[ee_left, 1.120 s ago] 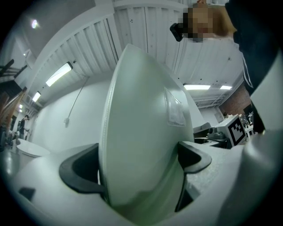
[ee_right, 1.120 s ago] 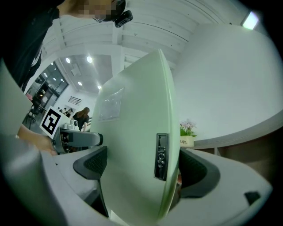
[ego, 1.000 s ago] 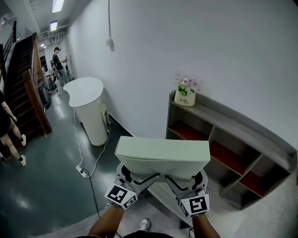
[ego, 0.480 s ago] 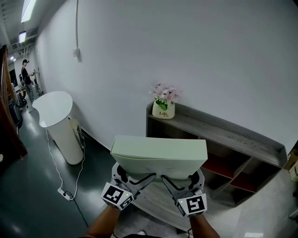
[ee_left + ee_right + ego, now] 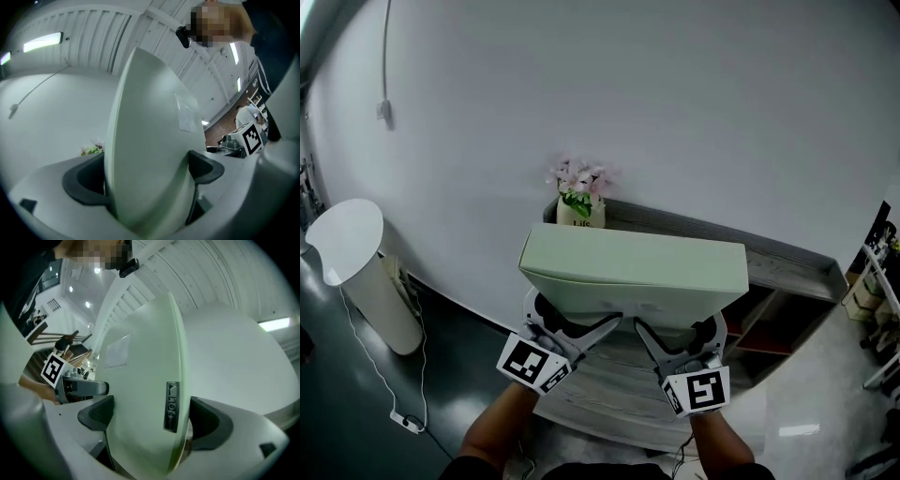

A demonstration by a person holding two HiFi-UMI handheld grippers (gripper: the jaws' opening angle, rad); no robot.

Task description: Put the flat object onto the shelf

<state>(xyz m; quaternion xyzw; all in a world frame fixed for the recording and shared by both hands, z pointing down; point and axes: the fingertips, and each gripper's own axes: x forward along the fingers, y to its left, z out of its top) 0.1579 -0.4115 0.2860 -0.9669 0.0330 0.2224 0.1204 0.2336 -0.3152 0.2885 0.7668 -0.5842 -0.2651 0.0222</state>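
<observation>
A pale green flat box (image 5: 633,272) hangs level in front of me, held at its near edge by both grippers. My left gripper (image 5: 572,330) is shut on its left part and my right gripper (image 5: 677,339) on its right part. In the left gripper view the box (image 5: 150,154) fills the space between the dark pads, and in the right gripper view the box (image 5: 145,399) shows a small dark label on its edge. Behind and below the box stands the grey wooden shelf (image 5: 787,262) with red-lined compartments, against the white wall; the box hides much of it.
A white pot of pink flowers (image 5: 578,200) stands on the shelf's left end, just behind the box's far left corner. A white round-topped stand (image 5: 356,267) with a trailing cable is at the left. A cart's edge (image 5: 877,281) shows at the far right.
The view has swung right and nearer to the shelf: the stand and the flower pot slid left, the stairs and people left the frame. Both grippers still hold the box as before.
</observation>
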